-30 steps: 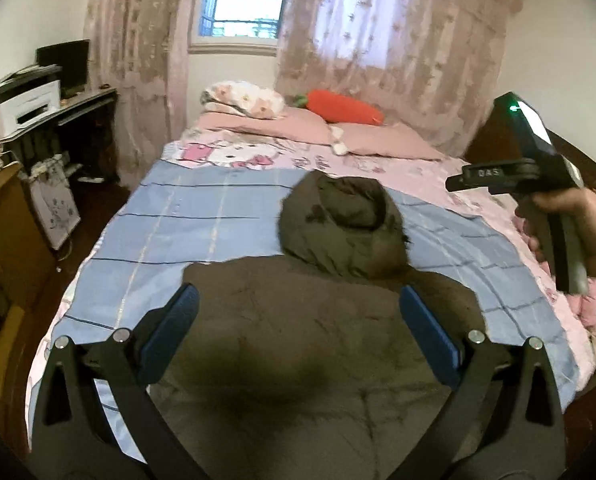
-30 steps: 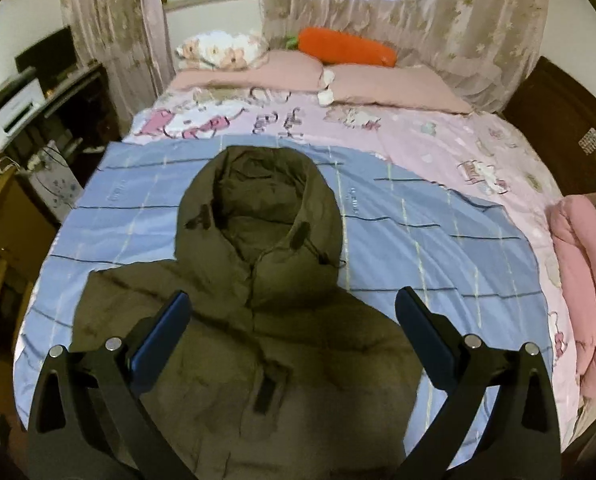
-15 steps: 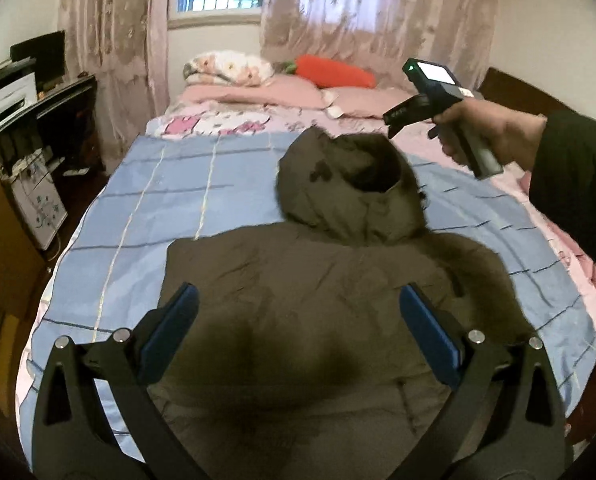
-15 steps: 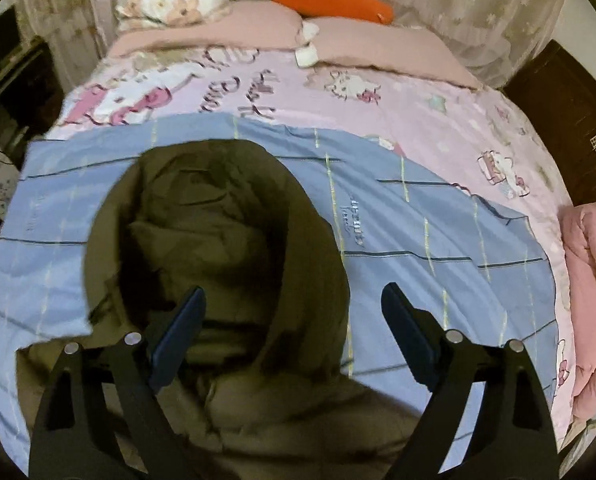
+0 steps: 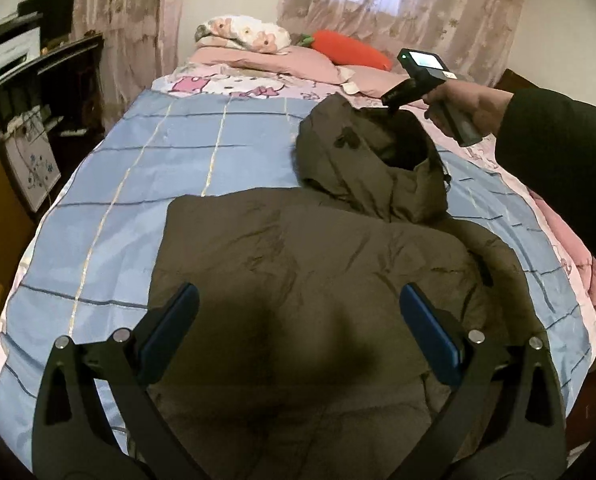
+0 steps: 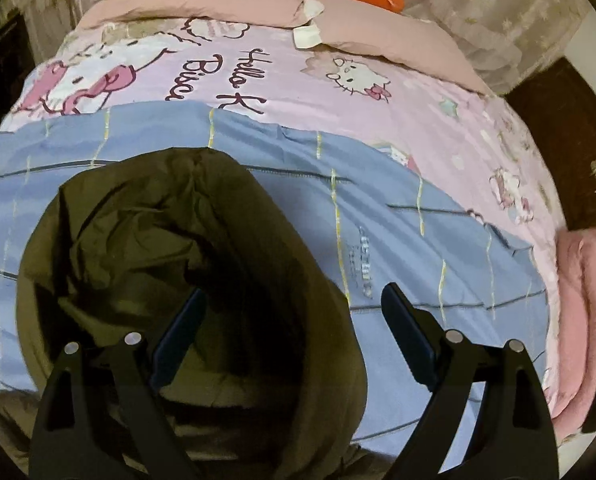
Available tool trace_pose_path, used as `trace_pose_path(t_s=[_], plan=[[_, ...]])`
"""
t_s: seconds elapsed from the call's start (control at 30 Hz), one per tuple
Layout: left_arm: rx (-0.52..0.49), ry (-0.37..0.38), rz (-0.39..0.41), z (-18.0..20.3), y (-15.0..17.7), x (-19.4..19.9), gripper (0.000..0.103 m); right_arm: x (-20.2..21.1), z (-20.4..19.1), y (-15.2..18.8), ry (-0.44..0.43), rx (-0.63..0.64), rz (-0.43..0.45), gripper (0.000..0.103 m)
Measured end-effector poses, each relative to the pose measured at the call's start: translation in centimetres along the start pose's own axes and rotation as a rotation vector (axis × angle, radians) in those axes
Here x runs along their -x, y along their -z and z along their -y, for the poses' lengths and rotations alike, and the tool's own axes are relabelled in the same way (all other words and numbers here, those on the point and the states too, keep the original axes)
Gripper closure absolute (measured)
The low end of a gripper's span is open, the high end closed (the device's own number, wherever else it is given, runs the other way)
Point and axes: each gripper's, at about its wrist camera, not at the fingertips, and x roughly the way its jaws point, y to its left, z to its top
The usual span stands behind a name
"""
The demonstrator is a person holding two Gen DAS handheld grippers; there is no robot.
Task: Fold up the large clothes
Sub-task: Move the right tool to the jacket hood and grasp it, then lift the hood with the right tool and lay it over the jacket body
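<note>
An olive-brown padded jacket (image 5: 318, 288) lies spread flat on the blue checked sheet (image 5: 146, 168) of the bed, its hood (image 5: 370, 160) toward the pillows. My left gripper (image 5: 298, 316) hovers open above the jacket's body. My right gripper (image 6: 294, 320) is open low over the hood (image 6: 146, 240), with its left finger inside the hood's opening and its right finger outside past the right rim. In the left wrist view the right gripper's body (image 5: 430, 80) is held in a hand above the hood.
Pink pillows (image 5: 282, 60) and an orange carrot cushion (image 5: 350, 50) lie at the head of the bed. A pink blanket (image 6: 582, 320) sits at the right edge. A dark desk with a printer (image 5: 14, 64) stands to the left.
My right gripper has dropped down and forward to the hood, so its fingers now straddle the hood's right rim. My left gripper has stayed open over the jacket's body.
</note>
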Motion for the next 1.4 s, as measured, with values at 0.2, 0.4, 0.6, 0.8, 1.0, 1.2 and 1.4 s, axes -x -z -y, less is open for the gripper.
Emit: trace_pose_path(t_s=[0.2, 0.4, 0.6, 0.8, 1.0, 1.2, 1.4], plan=[[0.010, -0.016, -0.014, -0.7, 0.4, -0.6, 0.002, -1.9, -0.4, 0.5, -0.031, -0.002, -0.073, 0.086], [0.012, -0.024, -0.010, -0.5, 0.4, -0.6, 0.002, 1.0, 0.3, 1.8, -0.029, -0.020, 0.027, 0.095], [-0.021, -0.066, 0.005, -0.2, 0.2, 0.0, 0.002, 6.3, 1.4, 3.9, -0.053, -0.001, 0.134, 0.096], [0.019, -0.044, 0.027, -0.8, -0.4, 1.1, 0.002, 12.6, 3.5, 9.3, -0.069, 0.017, 0.253, 0.096], [0.018, -0.066, 0.063, -1.0, -0.9, 2.9, 0.002, 16.9, 4.9, 15.3, -0.096, 0.031, 0.340, 0.096], [0.009, -0.102, 0.066, -1.7, -0.5, 4.4, 0.002, 20.0, 4.9, 21.7, -0.102, 0.076, 0.415, 0.096], [0.004, -0.117, 0.070, -2.4, 0.1, 6.0, 0.002, 21.4, 4.7, 27.1, -0.121, 0.094, 0.448, 0.096]])
